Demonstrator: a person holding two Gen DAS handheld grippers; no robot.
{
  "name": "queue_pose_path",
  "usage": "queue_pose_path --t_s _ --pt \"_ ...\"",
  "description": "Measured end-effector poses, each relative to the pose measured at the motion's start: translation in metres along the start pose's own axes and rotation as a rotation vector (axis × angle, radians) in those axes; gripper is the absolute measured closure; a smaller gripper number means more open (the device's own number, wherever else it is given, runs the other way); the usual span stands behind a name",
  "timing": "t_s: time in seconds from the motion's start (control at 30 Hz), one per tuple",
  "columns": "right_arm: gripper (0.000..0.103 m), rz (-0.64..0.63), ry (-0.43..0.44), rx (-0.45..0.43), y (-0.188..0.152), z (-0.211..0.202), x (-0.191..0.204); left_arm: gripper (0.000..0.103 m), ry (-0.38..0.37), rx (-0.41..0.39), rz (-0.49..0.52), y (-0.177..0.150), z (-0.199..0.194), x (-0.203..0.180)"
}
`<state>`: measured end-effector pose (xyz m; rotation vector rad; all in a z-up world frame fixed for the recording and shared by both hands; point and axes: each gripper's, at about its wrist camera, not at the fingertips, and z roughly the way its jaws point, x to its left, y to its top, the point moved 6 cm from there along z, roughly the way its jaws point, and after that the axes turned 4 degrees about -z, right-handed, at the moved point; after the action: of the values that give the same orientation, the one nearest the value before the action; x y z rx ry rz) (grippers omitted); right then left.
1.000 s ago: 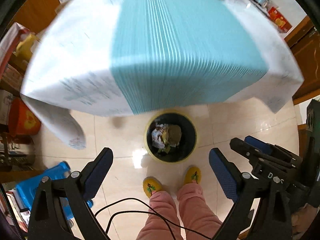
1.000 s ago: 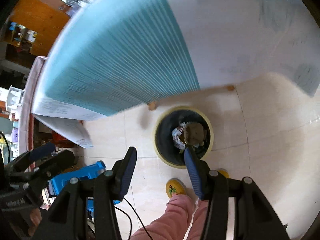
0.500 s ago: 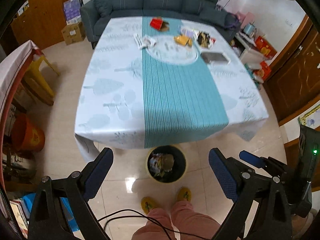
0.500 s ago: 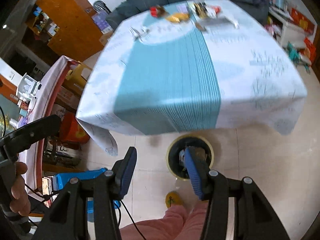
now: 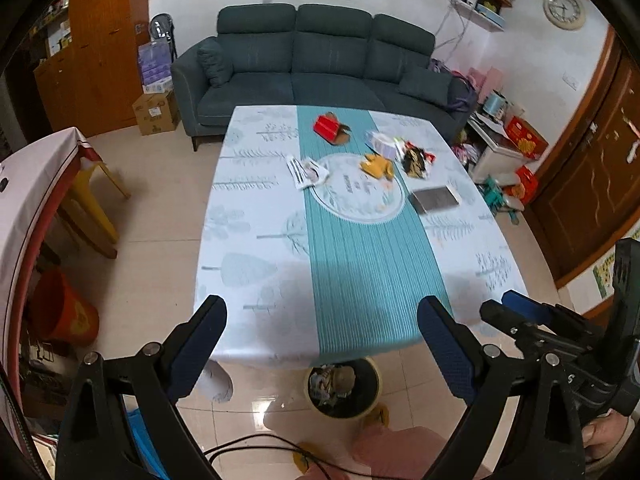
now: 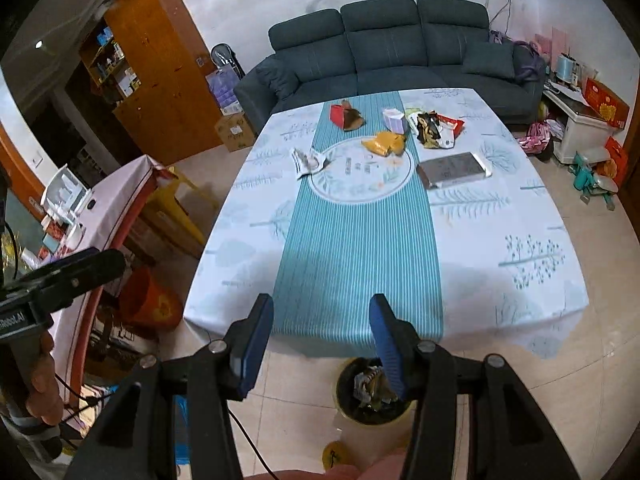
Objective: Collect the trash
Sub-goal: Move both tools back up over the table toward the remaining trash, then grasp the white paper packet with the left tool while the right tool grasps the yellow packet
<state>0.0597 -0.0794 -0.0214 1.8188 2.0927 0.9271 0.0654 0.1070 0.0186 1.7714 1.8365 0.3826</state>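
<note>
My left gripper (image 5: 322,346) and right gripper (image 6: 320,340) hang apart, empty. The bin (image 5: 343,387) below the worktop (image 5: 248,248) holds scraps (some collected); wrappers (image 5: 416,159) beyond the bin remain.

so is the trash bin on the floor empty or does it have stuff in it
Not empty: the trash bin sits upright by the table's near edge with crumpled wrappers piled inside.

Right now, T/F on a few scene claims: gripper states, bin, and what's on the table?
1. Both grippers are empty. True: left gripper and right gripper are open, nothing between the jaws.
2. The trash bin is empty. False: it holds wrappers.
3. The bin stands on the floor at the table's near edge. True.
4. The yellow wrapper lies on the sofa. False: it lies on the table.
5. The table has been cleared. False: a red box and wrappers remain.
</note>
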Motion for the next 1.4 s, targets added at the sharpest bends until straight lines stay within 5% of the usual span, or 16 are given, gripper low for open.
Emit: queue_pose_path --t_s 0.4,0.7,1.03,1.2,1.4 --pt "0.053 0.021 0.064 0.020 0.120 0.073 -0.047 0.008 0.109 -0.003 -0.083 0.102 0.090 -0.008" --pt "0.038 0.071 0.019 0.213 0.197 0.208 -0.119 0.007 0.173 0.165 -0.204 0.164 0.233 -0.011" --pt "0.038 0.165 -0.006 0.368 0.220 0.327 -0.157 0.007 0.260 0.303 -0.342 0.180 0.357 0.007" --pt "0.034 0.151 -0.014 0.366 0.225 0.344 -0.149 0.007 0.301 0.363 -0.380 0.180 0.393 0.014" --pt "0.037 -0.010 -0.092 0.349 0.222 0.348 -0.132 0.007 0.342 0.411 -0.417 0.173 0.416 0.026"
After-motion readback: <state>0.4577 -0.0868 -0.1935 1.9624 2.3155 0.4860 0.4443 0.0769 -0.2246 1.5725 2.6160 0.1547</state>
